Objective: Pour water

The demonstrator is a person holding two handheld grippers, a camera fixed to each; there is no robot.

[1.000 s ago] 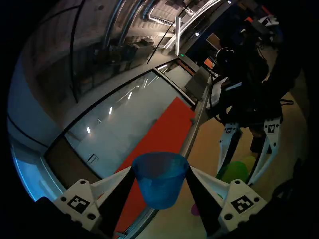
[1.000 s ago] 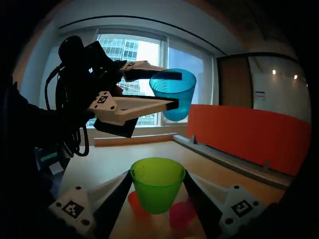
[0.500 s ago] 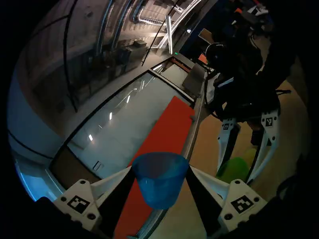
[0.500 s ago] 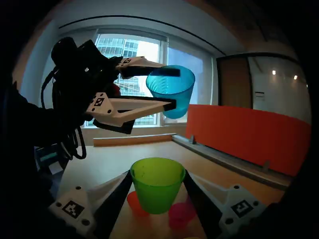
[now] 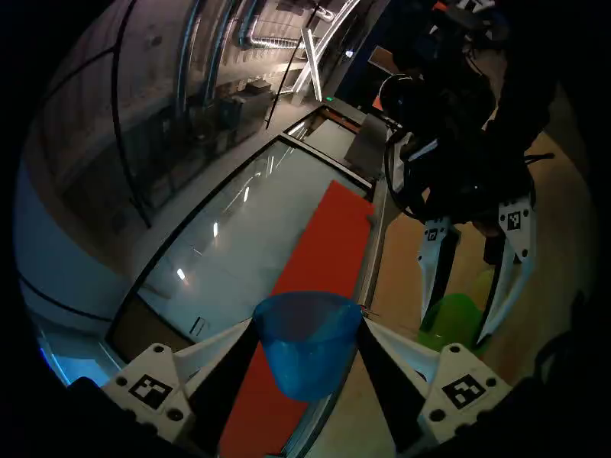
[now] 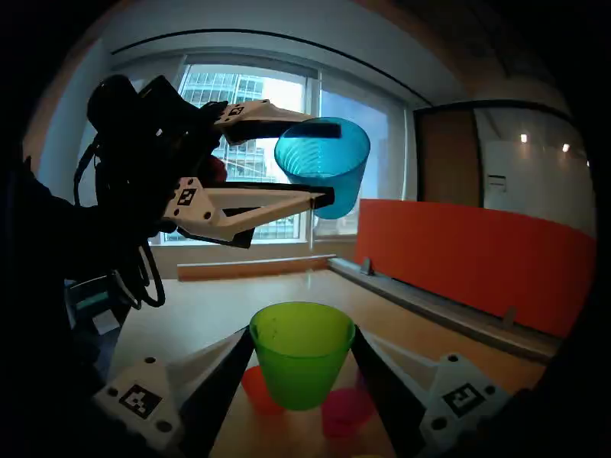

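Observation:
My left gripper (image 5: 307,343) is shut on a translucent blue cup (image 5: 306,351). In the right gripper view that same blue cup (image 6: 322,166) hangs high, tipped toward the camera with its mouth leaning down, held by the left gripper (image 6: 324,164). A thin stream of water (image 6: 309,256) falls from its rim. Below it, my right gripper (image 6: 302,353) is shut on an upright green cup (image 6: 301,351). In the left gripper view the green cup (image 5: 452,320) sits between the white fingers of the right gripper (image 5: 462,305).
A pale wooden table (image 6: 206,313) lies under the cups. On it, behind the green cup, lie a red cup (image 6: 257,384) and a pink cup (image 6: 344,404). An orange partition (image 6: 473,252) runs along the right, with windows behind.
The left gripper has tilted the blue cup further and shifted it slightly left. A thin stream of water now falls from it. The green cup has stayed put.

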